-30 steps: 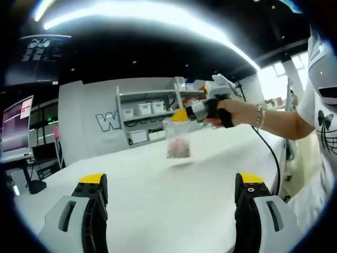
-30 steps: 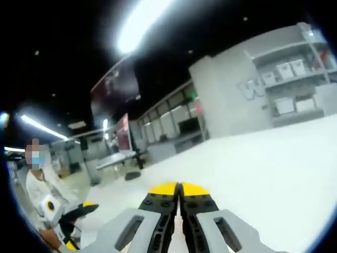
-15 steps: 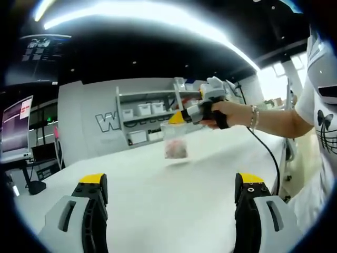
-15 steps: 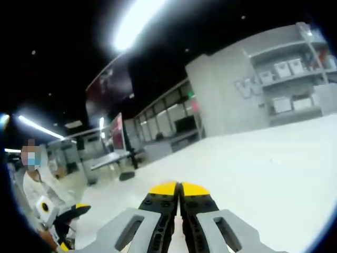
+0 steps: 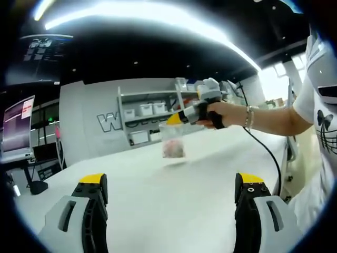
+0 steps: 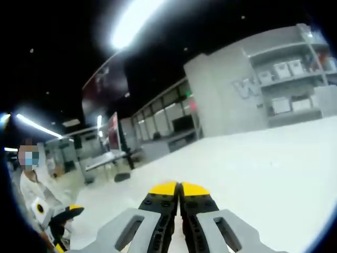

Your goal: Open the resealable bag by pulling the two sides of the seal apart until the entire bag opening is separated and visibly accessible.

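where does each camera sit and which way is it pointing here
Left gripper view: rides the left gripper, jaws wide apart, looking across the white table at the right gripper holding the resealable bag by its top; the person's hand and forearm show.
Right gripper view: rides the right gripper, jaws pressed together, looking over the table toward the room; the left gripper shows at lower left.
Shared: the white table and the grey shelf unit.

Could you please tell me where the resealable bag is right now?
In the left gripper view, the resealable bag hangs from the right gripper, above the white table, before the shelves.
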